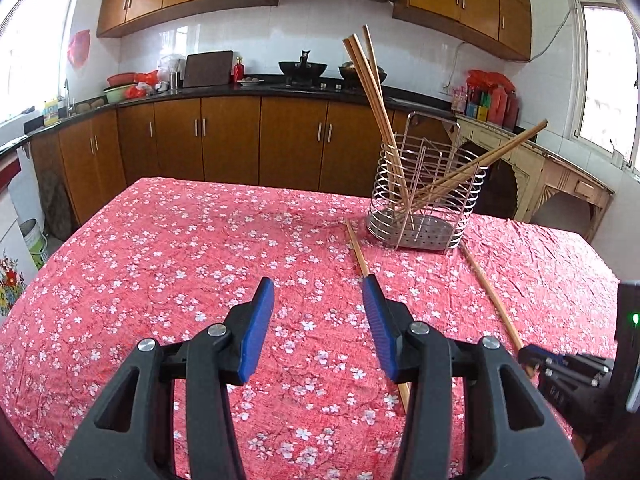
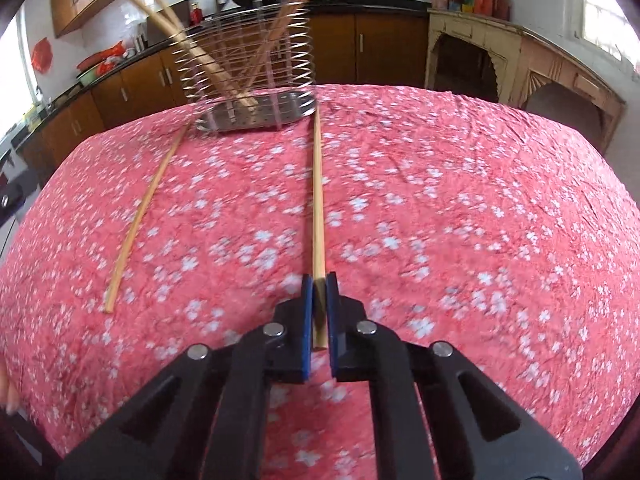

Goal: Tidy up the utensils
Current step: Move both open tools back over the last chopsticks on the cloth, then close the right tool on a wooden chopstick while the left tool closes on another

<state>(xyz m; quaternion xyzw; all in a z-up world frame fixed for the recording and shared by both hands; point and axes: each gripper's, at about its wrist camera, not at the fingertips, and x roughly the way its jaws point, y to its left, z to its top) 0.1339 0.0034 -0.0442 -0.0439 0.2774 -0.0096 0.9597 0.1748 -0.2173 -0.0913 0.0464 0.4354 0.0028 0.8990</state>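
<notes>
Chopstick (image 2: 318,208) pinched at its near end by the right gripper (image 2: 319,280), lying on the floral tablecloth (image 2: 460,200).
Left gripper (image 1: 318,286) is hovering with jaws apart, gripping nothing; only its view is showing the wire utensil holder (image 1: 424,204) sharply, a second chopstick (image 1: 358,256) passing under its right finger.

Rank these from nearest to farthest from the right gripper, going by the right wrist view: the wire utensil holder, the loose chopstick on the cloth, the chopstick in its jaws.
1. Clamped chopstick, between the right gripper pads.
2. Loose chopstick, lying to the left.
3. Wire utensil holder, at the table's far side.
</notes>
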